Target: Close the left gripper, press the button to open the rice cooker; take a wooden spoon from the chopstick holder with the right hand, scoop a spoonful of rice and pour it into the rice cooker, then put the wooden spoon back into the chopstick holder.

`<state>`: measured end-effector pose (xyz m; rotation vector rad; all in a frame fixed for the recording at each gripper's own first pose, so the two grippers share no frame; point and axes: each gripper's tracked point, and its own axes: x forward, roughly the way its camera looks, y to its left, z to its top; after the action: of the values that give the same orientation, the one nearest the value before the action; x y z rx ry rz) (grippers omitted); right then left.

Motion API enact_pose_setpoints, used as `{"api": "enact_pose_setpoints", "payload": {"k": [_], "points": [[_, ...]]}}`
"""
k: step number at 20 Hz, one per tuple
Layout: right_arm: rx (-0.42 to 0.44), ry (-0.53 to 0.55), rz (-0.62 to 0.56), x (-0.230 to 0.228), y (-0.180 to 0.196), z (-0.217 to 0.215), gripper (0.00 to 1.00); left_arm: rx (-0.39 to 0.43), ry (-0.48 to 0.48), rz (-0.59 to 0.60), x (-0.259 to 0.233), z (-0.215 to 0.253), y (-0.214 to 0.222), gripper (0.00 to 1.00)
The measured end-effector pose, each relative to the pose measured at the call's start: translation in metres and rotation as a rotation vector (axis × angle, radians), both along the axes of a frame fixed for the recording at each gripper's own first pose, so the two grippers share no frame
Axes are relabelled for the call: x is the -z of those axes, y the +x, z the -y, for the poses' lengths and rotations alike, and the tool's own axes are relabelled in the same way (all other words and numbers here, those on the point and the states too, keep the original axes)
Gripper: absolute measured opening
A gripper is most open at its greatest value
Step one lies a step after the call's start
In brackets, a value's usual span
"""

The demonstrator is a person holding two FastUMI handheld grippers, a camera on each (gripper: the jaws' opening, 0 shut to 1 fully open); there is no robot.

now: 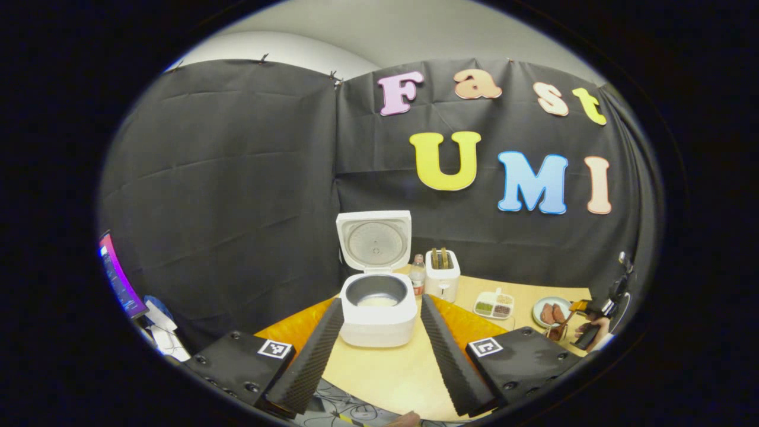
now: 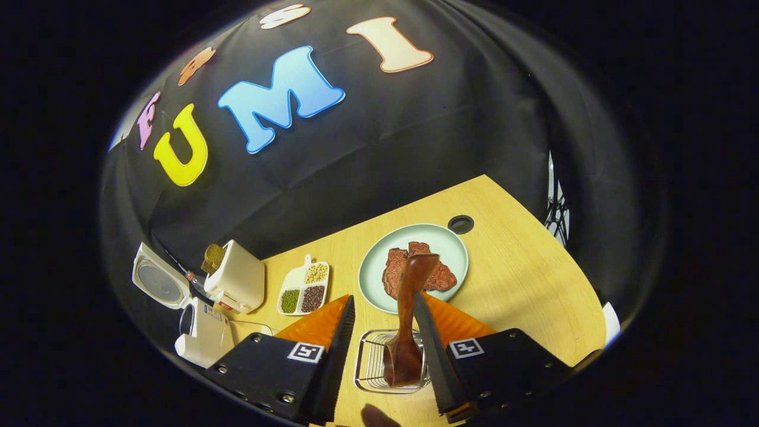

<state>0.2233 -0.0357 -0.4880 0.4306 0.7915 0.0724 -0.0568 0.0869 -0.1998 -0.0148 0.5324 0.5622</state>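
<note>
The white rice cooker [image 1: 379, 323] stands on the table with its lid [image 1: 373, 242] raised, and something pale lies in the bottom of its pot. My left gripper [image 1: 382, 302] is open in front of it, one finger on each side, touching nothing. In the right gripper view the dark wooden spoon [image 2: 409, 308] stands upright in the wire chopstick holder [image 2: 369, 363]. My right gripper [image 2: 384, 298] is open around the spoon, whose handle leans close to the right-hand finger. The cooker [image 2: 204, 335] also appears at the far left there. The right gripper [image 1: 593, 323] and the hand holding it appear at the right edge of the left gripper view.
A white toaster [image 1: 442, 274] and a small bottle [image 1: 417, 274] stand behind the cooker. A divided dish of beans [image 2: 305, 290] and a pale green plate [image 2: 370, 267] with meat lie beyond the holder. A cable hole [image 2: 461, 223] sits near the wall.
</note>
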Motion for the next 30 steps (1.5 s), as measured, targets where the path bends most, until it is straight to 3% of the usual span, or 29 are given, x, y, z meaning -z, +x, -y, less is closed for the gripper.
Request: {"api": "enact_pose_setpoints", "payload": {"k": [1, 2, 6, 10, 15, 22, 23, 28, 30], "points": [[-0.002, -0.011, 0.0, -0.003, -0.005, 0.004, 0.54, 0.002, 0.001, 0.008, -0.001, -0.003, 0.0, 0.93], [0.003, -0.023, 0.004, -0.007, -0.008, 0.009, 0.54, 0.003, 0.001, 0.018, -0.003, -0.005, 0.002, 0.92], [0.026, -0.017, 0.039, -0.039, -0.029, 0.02, 0.75, 0.012, 0.023, 0.065, -0.013, -0.02, 0.01, 0.92], [-0.003, -0.006, 0.126, -0.092, -0.058, 0.009, 0.78, 0.034, 0.04, 0.143, -0.027, -0.047, 0.031, 0.92], [-0.046, -0.06, 0.22, -0.162, -0.108, -0.037, 0.83, 0.092, -0.014, 0.24, -0.025, -0.097, 0.072, 0.92], [0.052, -0.103, 0.267, -0.227, -0.184, -0.116, 0.83, 0.167, -0.134, 0.316, 0.013, -0.185, 0.164, 0.88], [0.061, -0.114, 0.26, -0.231, -0.197, -0.125, 0.83, 0.172, -0.15, 0.332, 0.017, -0.195, 0.181, 0.94], [0.071, -0.223, 0.225, -0.244, -0.243, -0.152, 0.83, 0.178, -0.14, 0.385, 0.024, -0.244, 0.282, 0.91], [0.076, -0.259, 0.228, -0.249, -0.25, -0.159, 0.83, 0.168, -0.125, 0.381, 0.033, -0.26, 0.327, 1.0]]}}
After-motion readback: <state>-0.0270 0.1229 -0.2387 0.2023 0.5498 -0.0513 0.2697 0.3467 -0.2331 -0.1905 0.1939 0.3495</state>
